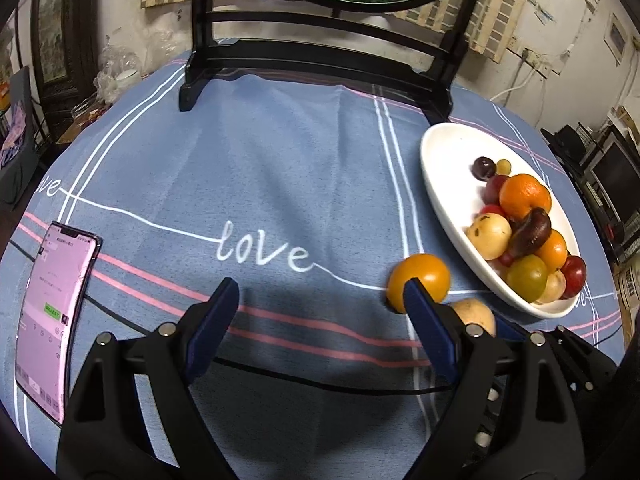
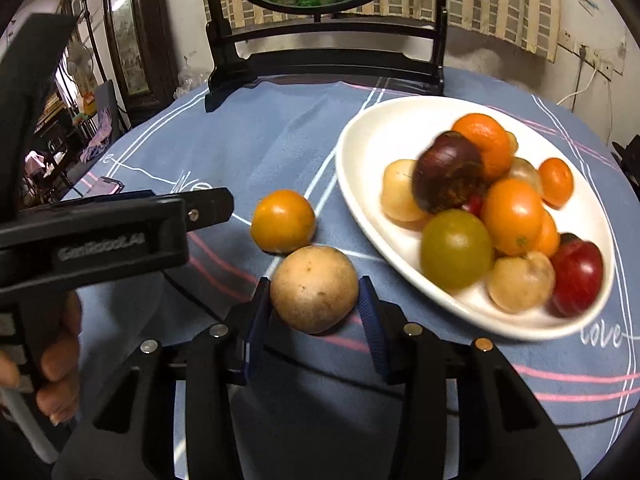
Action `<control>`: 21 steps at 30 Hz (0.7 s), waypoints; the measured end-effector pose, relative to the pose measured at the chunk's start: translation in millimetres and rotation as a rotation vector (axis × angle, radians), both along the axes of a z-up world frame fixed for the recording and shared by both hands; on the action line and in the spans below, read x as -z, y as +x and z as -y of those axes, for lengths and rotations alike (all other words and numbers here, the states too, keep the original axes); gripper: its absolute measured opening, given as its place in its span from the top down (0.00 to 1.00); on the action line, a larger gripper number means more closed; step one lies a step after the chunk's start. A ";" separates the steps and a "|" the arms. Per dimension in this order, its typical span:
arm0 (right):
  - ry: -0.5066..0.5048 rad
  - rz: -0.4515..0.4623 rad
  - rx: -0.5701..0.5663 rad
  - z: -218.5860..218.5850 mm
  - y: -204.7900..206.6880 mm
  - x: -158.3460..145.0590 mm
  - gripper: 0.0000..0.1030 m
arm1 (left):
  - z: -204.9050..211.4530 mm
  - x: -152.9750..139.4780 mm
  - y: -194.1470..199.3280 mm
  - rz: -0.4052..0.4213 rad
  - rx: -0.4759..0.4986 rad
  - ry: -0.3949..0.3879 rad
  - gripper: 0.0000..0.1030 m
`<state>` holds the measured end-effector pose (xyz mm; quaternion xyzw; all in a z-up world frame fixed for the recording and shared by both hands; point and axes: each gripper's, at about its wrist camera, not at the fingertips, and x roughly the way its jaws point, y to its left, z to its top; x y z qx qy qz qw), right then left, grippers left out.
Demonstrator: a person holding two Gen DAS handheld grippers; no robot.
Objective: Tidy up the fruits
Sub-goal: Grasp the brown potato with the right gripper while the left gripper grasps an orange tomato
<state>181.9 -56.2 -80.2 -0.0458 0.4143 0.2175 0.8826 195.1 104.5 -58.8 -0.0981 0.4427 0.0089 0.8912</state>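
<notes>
My right gripper [image 2: 314, 300] stands half open around the round tan-brown fruit [image 2: 314, 289] on the blue tablecloth [image 2: 240, 140], beside the white oval plate [image 2: 360, 152]; no firm contact yet. It looks smooth and soft-skinned, so I would squeeze gently at its widest middle. My left gripper [image 1: 320, 320] is wide open, empty.

Bare counter [image 1: 280, 184] ahead of left tongs [image 1: 320, 312], wide passage. Phone [image 1: 52, 320] blocks far left; dark stand [image 1: 320, 68] blocks rear. Plate [image 2: 360, 168] crowds right side. Orange fruit [image 2: 283, 221] just beyond tan fruit [image 2: 314, 289], little gap between.
</notes>
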 end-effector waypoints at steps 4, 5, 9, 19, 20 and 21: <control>0.013 0.015 0.000 25.4 -19.9 -10.7 0.57 | 15.3 3.8 -0.4 0.001 0.045 0.022 0.17; 0.010 0.025 0.007 33.9 -26.2 -13.3 0.57 | 18.8 4.8 -0.3 0.006 0.049 0.041 0.17; 0.032 0.032 0.031 60.9 -39.6 -17.7 0.57 | 32.3 7.7 0.3 0.021 0.067 0.082 0.18; 0.076 0.027 0.074 87.8 -42.2 -22.2 0.57 | 67.0 18.0 13.3 0.017 0.162 0.104 0.61; 0.076 0.026 0.077 89.1 -41.7 -22.5 0.57 | 69.5 18.2 14.0 0.010 0.173 0.096 0.60; 0.078 0.027 0.080 90.9 -41.5 -23.1 0.57 | 71.5 17.7 13.4 0.010 0.169 0.109 0.60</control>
